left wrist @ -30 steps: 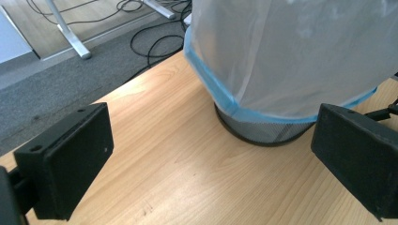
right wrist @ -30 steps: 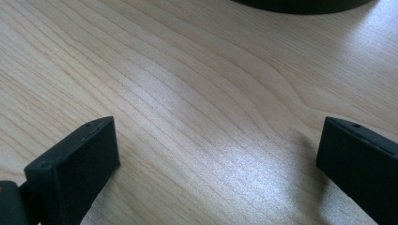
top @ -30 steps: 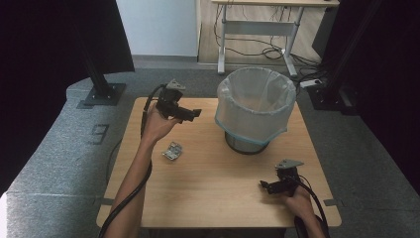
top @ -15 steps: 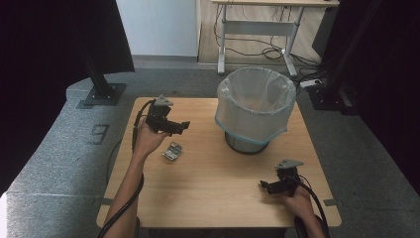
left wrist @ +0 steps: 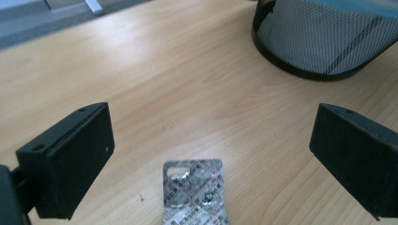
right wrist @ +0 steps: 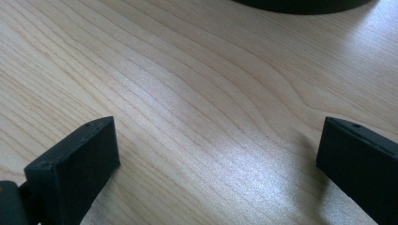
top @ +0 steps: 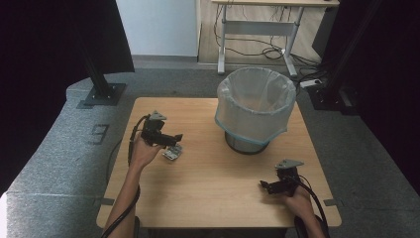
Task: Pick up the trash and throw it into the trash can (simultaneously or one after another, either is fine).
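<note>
Hovering low over the left half of the light wooden table [top: 213,188], the left gripper [top: 171,139] is poised right above a small silvery foil blister pack [top: 172,153] that lies flat on the wood, nearer the left edge than the middle. In the left gripper view its two black jaws stand spread wide, one to each side, and the pack [left wrist: 196,193] sits on the table between them and a little toward the camera, touching neither. From where I stand this looks like the approach to a pick: nothing is grasped yet, and the pack is untouched.

Toward the far right corner stands a black mesh waste bin lined with a clear plastic bag [top: 254,108], well apart from the pack. I take it as the likely place for the pack to go, though that is only my reading.

The right gripper [top: 270,187] rests near the near right corner, its jaws also spread with only bare wood grain between them in the right gripper view; it seems to be waiting.

The next move, as I judge it, calls for the left gripper to come down and forward a touch so the pack lies squarely between the jaws, then close. The pack is thin and flat against the wood, so the jaws will need to go very low to catch an edge rather than slide over it.
</note>
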A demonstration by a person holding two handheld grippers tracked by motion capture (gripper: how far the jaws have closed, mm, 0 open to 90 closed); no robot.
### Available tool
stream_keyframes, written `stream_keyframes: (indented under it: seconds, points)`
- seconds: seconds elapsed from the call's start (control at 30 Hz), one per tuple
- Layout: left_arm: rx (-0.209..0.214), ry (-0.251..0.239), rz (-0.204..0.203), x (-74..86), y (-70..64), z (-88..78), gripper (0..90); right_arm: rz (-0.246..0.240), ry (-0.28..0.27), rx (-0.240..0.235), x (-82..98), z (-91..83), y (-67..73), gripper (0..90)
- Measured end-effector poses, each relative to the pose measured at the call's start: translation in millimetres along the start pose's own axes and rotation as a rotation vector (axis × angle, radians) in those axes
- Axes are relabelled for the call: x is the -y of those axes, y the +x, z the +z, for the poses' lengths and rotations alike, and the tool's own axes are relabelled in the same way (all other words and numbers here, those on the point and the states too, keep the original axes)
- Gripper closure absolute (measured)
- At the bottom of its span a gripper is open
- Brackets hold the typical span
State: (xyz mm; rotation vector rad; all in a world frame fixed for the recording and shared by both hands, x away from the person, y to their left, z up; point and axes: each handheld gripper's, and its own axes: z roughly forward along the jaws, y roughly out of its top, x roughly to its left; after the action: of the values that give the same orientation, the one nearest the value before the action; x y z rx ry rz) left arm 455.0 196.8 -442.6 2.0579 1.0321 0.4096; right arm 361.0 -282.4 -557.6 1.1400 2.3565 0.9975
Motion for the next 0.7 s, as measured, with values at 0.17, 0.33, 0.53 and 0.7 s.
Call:
stream_keyframes:
  seconds: [0.17,0.33,0.53,0.7]
  points:
    - [0.008,0.012,-0.032,15.6,6.1,8.7,0.2,0.0,0.0,0.0,0.0,0.0,0.0,0.0]
    - [0.016,0.013,-0.059,29.3,9.7,14.9,0.0,0.001,-0.002,0.0,0.1,0.2,0.1,0.0]
    - [0.006,0.036,-0.057,40.7,11.1,20.1,0.8,0.001,-0.002,0.0,0.0,0.1,0.1,0.0]
    - [0.01,0.046,-0.051,49.0,8.9,26.5,2.8,0.003,-0.003,-0.001,0.0,0.2,0.2,0.0]
